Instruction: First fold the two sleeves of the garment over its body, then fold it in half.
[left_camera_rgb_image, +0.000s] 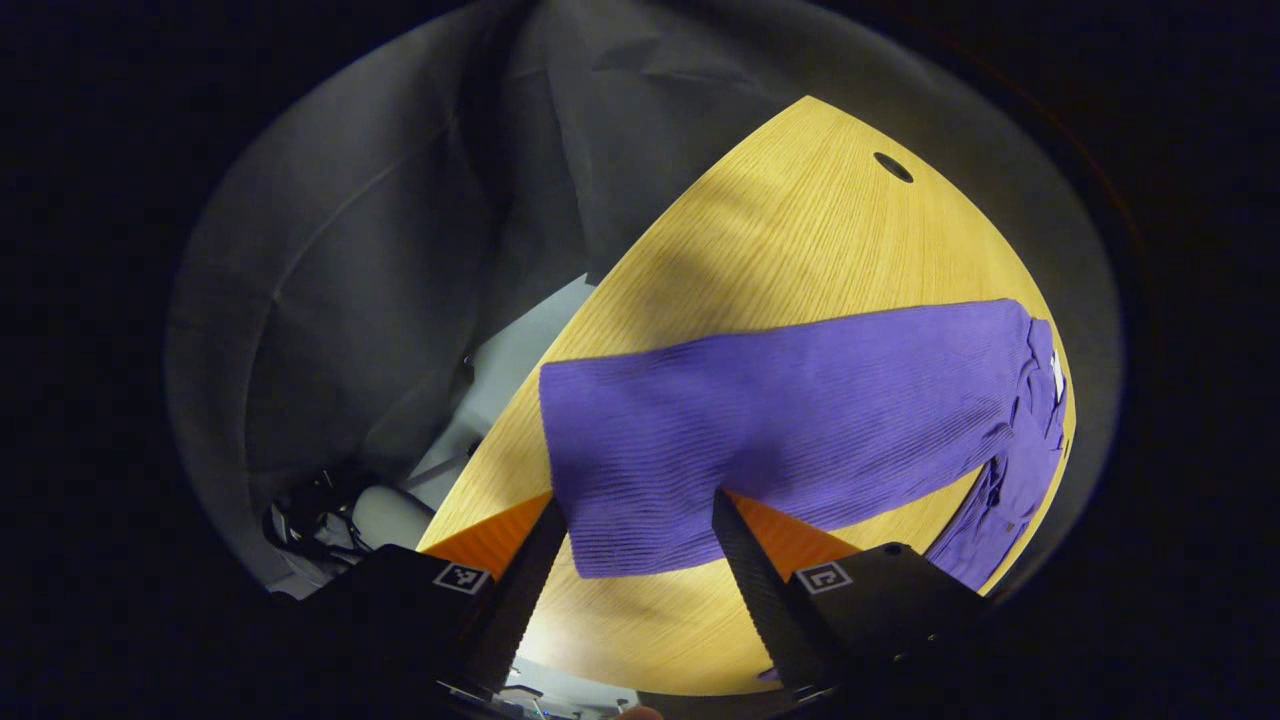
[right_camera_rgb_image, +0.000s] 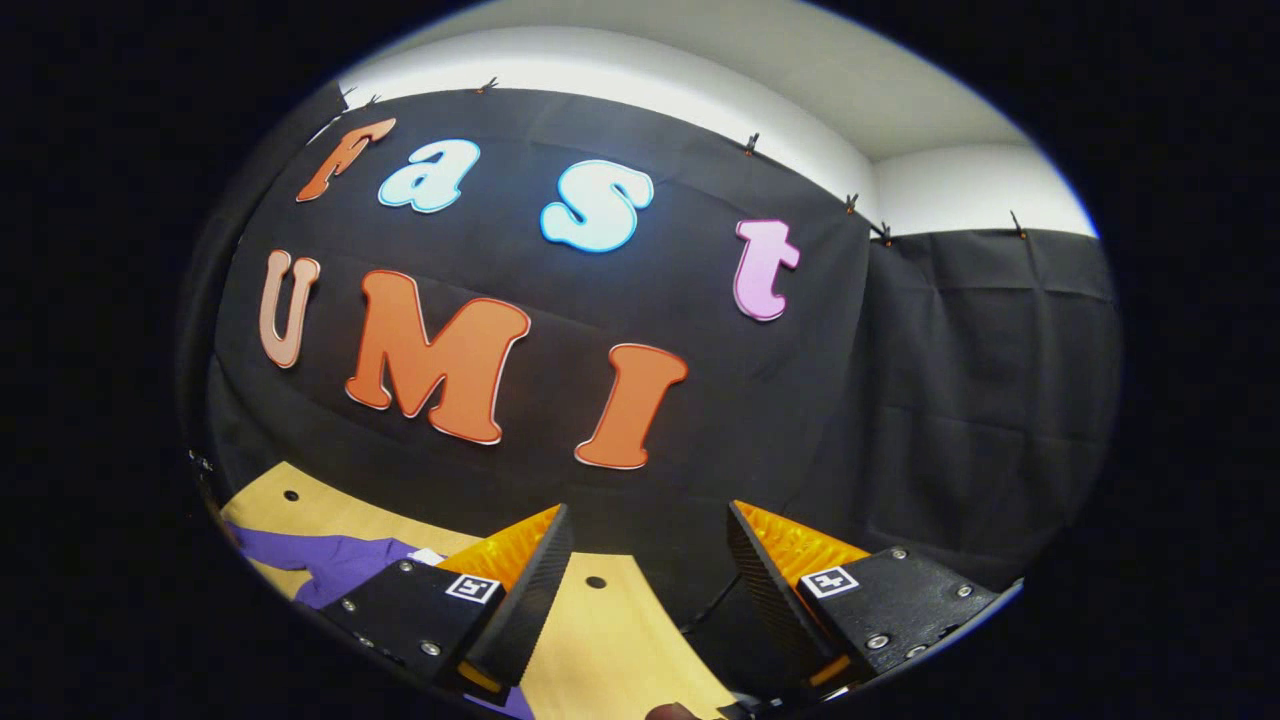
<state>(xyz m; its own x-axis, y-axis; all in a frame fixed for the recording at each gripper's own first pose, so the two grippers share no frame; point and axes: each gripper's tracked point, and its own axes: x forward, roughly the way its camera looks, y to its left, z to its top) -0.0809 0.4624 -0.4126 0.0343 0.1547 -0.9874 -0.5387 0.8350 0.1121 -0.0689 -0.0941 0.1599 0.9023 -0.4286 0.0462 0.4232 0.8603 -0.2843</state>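
Our left gripper (left_camera_rgb_image: 638, 520) hangs released, its fingers straddling the near sleeve end of the purple ribbed knit garment (left_camera_rgb_image: 790, 420) on the pale wooden table (left_camera_rgb_image: 800, 220). We should lower squarely before pinching. Our right gripper (right_camera_rgb_image: 645, 540) gapes empty, aimed high; the garment lies beyond its left finger.

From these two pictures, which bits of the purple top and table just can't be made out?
- Left gripper view: the purple garment has its near hem behind the left gripper fingers, and its bunched far end distorted at the rim.
- Right gripper view: the right gripper aims at the wall; the garment mostly sits behind one finger, with the table cut off below.
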